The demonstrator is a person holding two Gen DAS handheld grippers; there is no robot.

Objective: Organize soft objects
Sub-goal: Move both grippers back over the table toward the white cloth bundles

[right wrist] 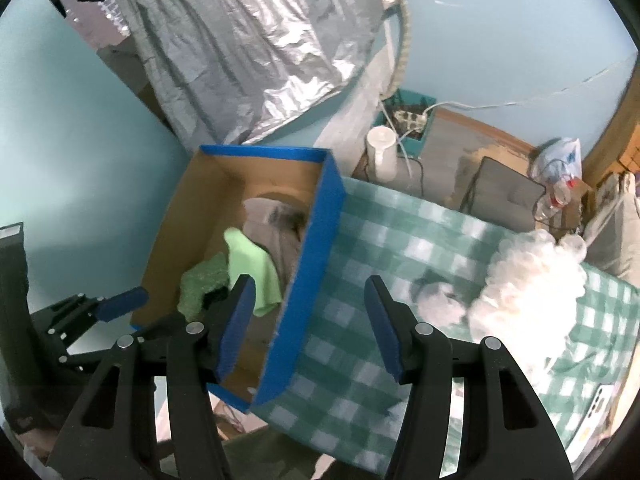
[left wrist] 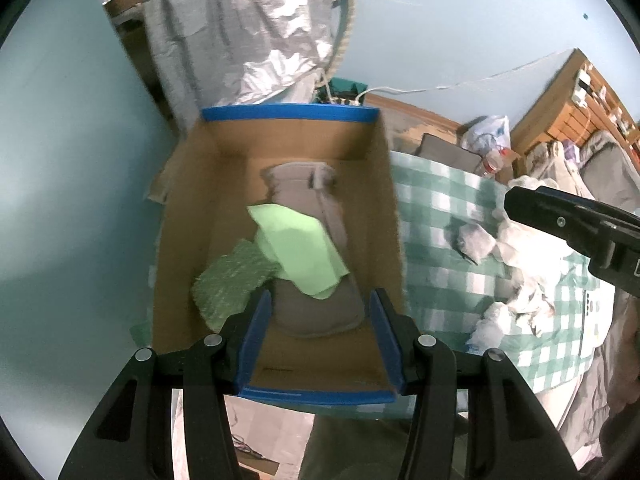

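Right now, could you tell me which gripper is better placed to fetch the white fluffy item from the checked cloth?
Probably the right gripper: open, over the checked cloth near the white fluffy item. The left gripper hangs open above the cardboard box.

Box [left wrist: 192, 216]: brown cardboard inside, blue outside and along the rim; in it a grey cloth [left wrist: 320, 304], a light green cloth [left wrist: 298, 250] and a speckled darker green pad [left wrist: 228, 282]. Tablecloth [right wrist: 380, 248] is green-and-white check, with a white fluffy toy [right wrist: 528, 284] near its right edge. Both grippers, left [left wrist: 320, 334] and right [right wrist: 310, 326], are black with blue pads; wall [left wrist: 460, 32] pale blue, hanging sheet [right wrist: 248, 40] silver.
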